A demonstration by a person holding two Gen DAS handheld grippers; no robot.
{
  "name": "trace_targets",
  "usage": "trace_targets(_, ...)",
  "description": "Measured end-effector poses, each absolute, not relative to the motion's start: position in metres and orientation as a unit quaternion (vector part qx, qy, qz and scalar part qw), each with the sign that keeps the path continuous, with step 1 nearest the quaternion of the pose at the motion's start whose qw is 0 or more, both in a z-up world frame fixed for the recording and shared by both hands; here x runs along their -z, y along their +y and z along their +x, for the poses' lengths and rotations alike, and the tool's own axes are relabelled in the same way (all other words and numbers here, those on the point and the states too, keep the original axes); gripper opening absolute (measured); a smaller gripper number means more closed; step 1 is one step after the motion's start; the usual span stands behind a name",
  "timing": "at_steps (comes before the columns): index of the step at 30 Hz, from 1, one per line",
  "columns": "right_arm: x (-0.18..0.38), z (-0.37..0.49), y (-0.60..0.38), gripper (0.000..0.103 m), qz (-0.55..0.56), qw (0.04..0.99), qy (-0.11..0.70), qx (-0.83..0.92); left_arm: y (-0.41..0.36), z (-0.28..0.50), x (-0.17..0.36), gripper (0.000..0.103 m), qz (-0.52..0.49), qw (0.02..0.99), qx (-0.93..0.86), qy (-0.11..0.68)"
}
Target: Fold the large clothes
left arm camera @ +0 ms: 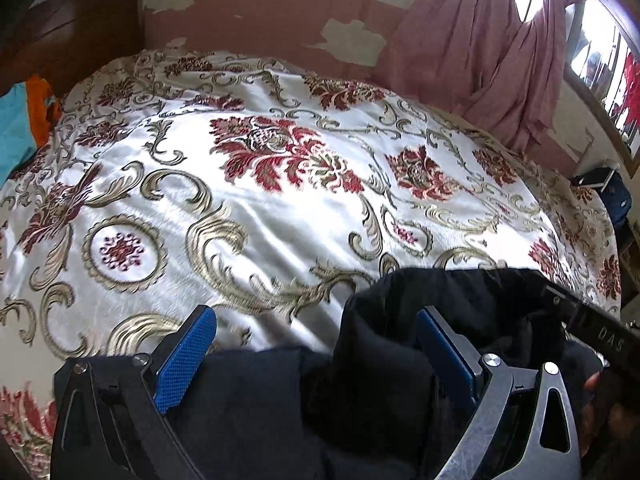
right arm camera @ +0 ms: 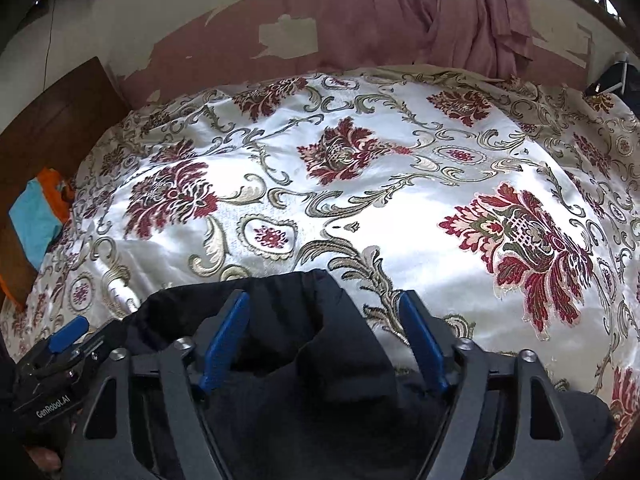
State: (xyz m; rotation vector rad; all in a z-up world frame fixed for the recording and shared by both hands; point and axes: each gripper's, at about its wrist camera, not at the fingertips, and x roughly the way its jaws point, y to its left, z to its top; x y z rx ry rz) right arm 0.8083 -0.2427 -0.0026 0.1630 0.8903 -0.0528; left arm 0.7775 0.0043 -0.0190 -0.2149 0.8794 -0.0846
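A black garment (left arm camera: 380,344) lies bunched at the near edge of the bed, under both grippers; it also shows in the right wrist view (right arm camera: 304,344). My left gripper (left arm camera: 316,320) is open, its blue pads (left arm camera: 184,360) spread wide over the dark cloth, holding nothing. My right gripper (right arm camera: 324,308) is open too, its blue pads (right arm camera: 224,344) standing either side of a raised fold of the garment. The right gripper's body shows at the right edge of the left wrist view (left arm camera: 600,332), and the left gripper shows at the lower left of the right wrist view (right arm camera: 60,356).
The bed is covered by a white satin bedspread (left arm camera: 280,200) with red flowers and gold scrolls. A folded turquoise and orange cloth (right arm camera: 40,216) lies at the far left by the brown headboard (right arm camera: 52,120). Pink curtains (left arm camera: 480,48) hang at the back right.
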Motion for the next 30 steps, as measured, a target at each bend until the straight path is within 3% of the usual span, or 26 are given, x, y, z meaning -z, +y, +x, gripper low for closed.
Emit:
trace_targets(1,0.005,0.809,-0.245,0.056,0.082,0.900,0.428,0.026,0.004,0.780,0.021,0.099,-0.110,0.901,0.045,0.418)
trace_targets(2,0.007,0.809,-0.247,0.044,0.085,0.900,0.427,0.027,0.003,0.780,0.022,0.099,-0.113,0.902,0.048,0.413)
trace_targets(3,0.009,0.809,-0.249,0.033,0.090,0.899,0.428,0.025,0.002,0.782,0.024,0.094,-0.118,0.905,0.053,0.406)
trace_targets(4,0.011,0.810,-0.250,0.029,0.094,0.898,0.430,0.023,0.000,0.782,0.026,0.087,-0.120,0.906,0.057,0.402)
trace_targets(7,0.008,0.805,-0.252,0.019,0.095,0.902,0.421,0.011,-0.010,0.787,0.032,0.038,-0.118,0.897,0.098,0.415)
trace_targets(8,0.004,0.801,-0.251,0.016,0.084,0.905,0.417,0.002,-0.015,0.787,0.033,0.014,-0.113,0.891,0.115,0.425)
trace_targets(9,0.001,0.797,-0.250,0.014,0.076,0.907,0.415,-0.004,-0.017,0.787,0.033,0.009,-0.102,0.891,0.116,0.426)
trace_targets(21,-0.044,0.684,-0.279,0.006,0.034,0.922,0.377,-0.086,0.020,0.671,-0.033,0.005,-0.046,0.926,0.149,0.343)
trace_targets(30,-0.007,0.649,-0.279,0.005,-0.039,0.892,0.437,-0.107,0.016,0.627,0.008,0.005,-0.007,0.902,0.166,0.399)
